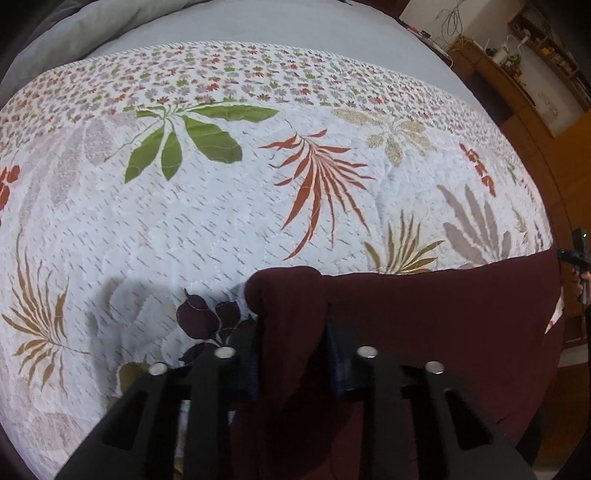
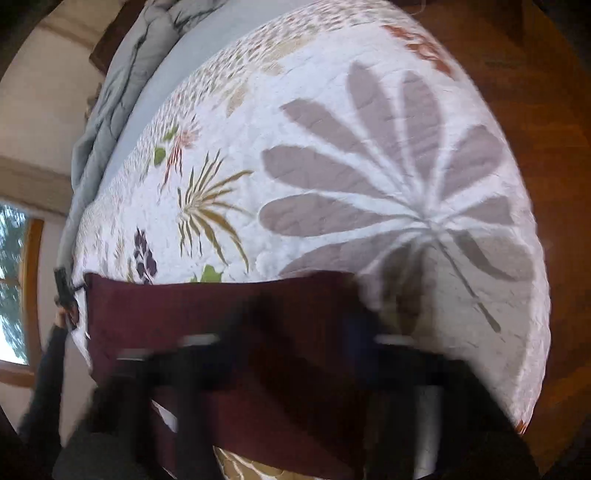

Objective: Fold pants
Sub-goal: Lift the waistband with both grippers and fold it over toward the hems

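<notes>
Dark maroon pants (image 1: 443,332) lie along the near edge of a white quilt with a leaf print (image 1: 184,240). My left gripper (image 1: 293,325) is shut on a bunched-up end of the pants, and the cloth rises in a hump between its fingers. In the right wrist view the picture is blurred. The pants (image 2: 166,314) stretch leftward from my right gripper (image 2: 310,317), whose fingers have the maroon corner between them and seem shut on it. Each gripper shows small in the other's view: the right gripper (image 1: 578,258) and the left gripper (image 2: 64,291).
A grey blanket (image 1: 92,29) is heaped at the far end of the bed. A wooden desk with shelves and cables (image 1: 498,81) stands beyond the bed's right side. Wooden floor (image 2: 535,110) borders the quilt. A window (image 2: 11,277) and a dark sleeve (image 2: 44,369) show at the left.
</notes>
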`<state>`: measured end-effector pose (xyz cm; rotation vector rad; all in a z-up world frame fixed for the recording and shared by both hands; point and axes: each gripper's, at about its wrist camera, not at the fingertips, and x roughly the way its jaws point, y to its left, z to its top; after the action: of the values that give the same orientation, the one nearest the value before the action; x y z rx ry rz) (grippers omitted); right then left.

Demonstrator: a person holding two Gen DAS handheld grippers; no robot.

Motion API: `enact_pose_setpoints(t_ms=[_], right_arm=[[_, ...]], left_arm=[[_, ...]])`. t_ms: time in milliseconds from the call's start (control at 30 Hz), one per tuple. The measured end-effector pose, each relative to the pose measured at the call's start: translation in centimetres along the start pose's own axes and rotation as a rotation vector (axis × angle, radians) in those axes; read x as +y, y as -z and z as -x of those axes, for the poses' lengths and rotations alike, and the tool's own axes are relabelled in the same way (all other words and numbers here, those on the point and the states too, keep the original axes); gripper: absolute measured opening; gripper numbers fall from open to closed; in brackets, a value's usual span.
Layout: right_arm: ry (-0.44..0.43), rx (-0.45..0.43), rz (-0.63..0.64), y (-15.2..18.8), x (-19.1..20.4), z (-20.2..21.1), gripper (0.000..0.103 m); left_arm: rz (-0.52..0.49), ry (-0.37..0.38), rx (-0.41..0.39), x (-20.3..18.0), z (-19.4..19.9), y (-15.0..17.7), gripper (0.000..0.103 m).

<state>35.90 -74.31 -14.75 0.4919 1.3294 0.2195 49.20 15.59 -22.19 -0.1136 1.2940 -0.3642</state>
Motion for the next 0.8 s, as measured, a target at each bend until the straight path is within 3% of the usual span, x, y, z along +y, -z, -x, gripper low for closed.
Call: enact_pose_setpoints(t_ms=[167, 367, 600, 800], right_arm=[[0.039, -0.043, 0.037, 0.2, 1.4, 0.8, 0.021], [0.058, -0.127, 0.058, 1.3, 3.4, 4.2, 0.020], [0.077, -0.218, 0.086, 4.6, 5.7, 8.9, 0.020], [0.114, -0.309, 0.101, 9.6, 6.4, 12.4, 0.020]], left_arm=[[0.016, -0.018, -0.051, -0.4, 1.5, 0.5, 0.019], [0.027, 0.014, -0.159, -1.4, 6.0, 1.6, 0.018], [0.004, 0.074, -0.263, -4.0, 12.0, 3.7, 0.017], [-0.017, 0.125, -0.353, -5.4, 17.1, 8.2, 0.017]])
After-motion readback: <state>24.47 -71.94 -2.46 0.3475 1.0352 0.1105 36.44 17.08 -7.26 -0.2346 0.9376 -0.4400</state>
